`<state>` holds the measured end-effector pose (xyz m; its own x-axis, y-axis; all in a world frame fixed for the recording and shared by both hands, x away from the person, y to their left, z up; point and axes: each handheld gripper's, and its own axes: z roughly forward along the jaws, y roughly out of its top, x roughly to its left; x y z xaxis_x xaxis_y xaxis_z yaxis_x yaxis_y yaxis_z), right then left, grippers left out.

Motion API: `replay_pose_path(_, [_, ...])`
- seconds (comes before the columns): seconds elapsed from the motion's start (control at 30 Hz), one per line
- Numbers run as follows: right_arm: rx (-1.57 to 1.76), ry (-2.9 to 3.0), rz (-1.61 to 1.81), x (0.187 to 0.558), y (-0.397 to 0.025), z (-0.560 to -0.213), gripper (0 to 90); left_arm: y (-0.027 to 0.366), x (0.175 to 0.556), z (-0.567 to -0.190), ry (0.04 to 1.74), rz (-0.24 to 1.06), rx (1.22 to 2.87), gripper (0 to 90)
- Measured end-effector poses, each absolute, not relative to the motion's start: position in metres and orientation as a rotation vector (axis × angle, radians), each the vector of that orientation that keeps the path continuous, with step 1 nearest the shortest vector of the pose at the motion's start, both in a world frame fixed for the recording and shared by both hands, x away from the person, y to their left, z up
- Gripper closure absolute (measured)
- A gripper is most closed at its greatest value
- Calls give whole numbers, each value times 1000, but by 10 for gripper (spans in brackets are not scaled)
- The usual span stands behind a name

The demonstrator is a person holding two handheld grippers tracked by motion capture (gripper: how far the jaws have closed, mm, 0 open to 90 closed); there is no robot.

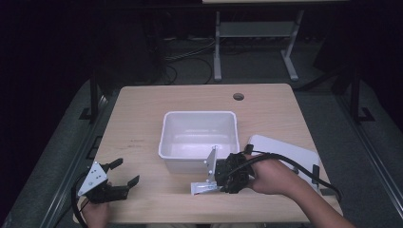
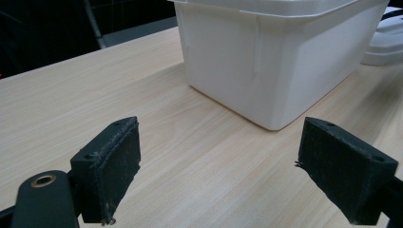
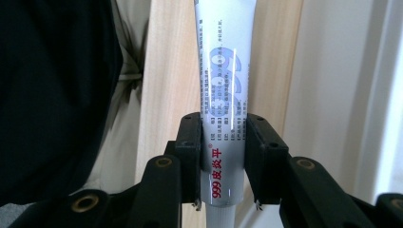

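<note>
High view shows a wooden table [image 1: 142, 109] with a white bin [image 1: 199, 137] standing open near its middle and a white lid [image 1: 290, 154] lying flat toward the right edge, just beside the bin. The right gripper [image 1: 216, 183] sits close to the near edge, in front of the bin, with a white tube [image 1: 202, 188] lying in its grasp; whether the tube rests on the wood or hangs just above it is hard to tell from this height. Right gripper view settles the grip: the two black jaws are drawn in narrow and press on both sides of the tube [image 3: 223, 123], which runs lengthwise away from the camera and carries red and blue print. The bin wall shows pale at the right of that view. The left gripper [image 1: 124, 175] lies near the near left corner of the table, well apart from the bin. In the left gripper view its jaws stand wide with bare wood between them, and a corner of the bin [image 2: 280, 61] rises ahead.
</note>
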<state>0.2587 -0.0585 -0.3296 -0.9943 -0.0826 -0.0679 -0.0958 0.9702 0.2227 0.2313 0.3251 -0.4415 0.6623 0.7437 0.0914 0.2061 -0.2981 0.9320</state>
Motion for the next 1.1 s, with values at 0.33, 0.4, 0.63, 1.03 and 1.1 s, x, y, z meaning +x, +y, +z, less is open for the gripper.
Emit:
replay_pose_path(0.33, [-139,3041,376,261,-56,-308,685,325,231,-441,758,644,1828,135])
replay_pose_path(0.4, [-142,3038,390,262,-55,-303,685,325,231,-441,756,647,1830,135])
replay_pose_path(0.63, [-140,3020,401,265,-53,-289,685,326,231,-441,758,647,1829,135])
replay_pose_path(1.03, [-100,3007,402,278,-51,-276,685,326,231,-441,759,647,1828,136])
replay_pose_path(1.1, [-93,3007,405,281,-51,-274,685,326,231,-441,759,647,1827,135])
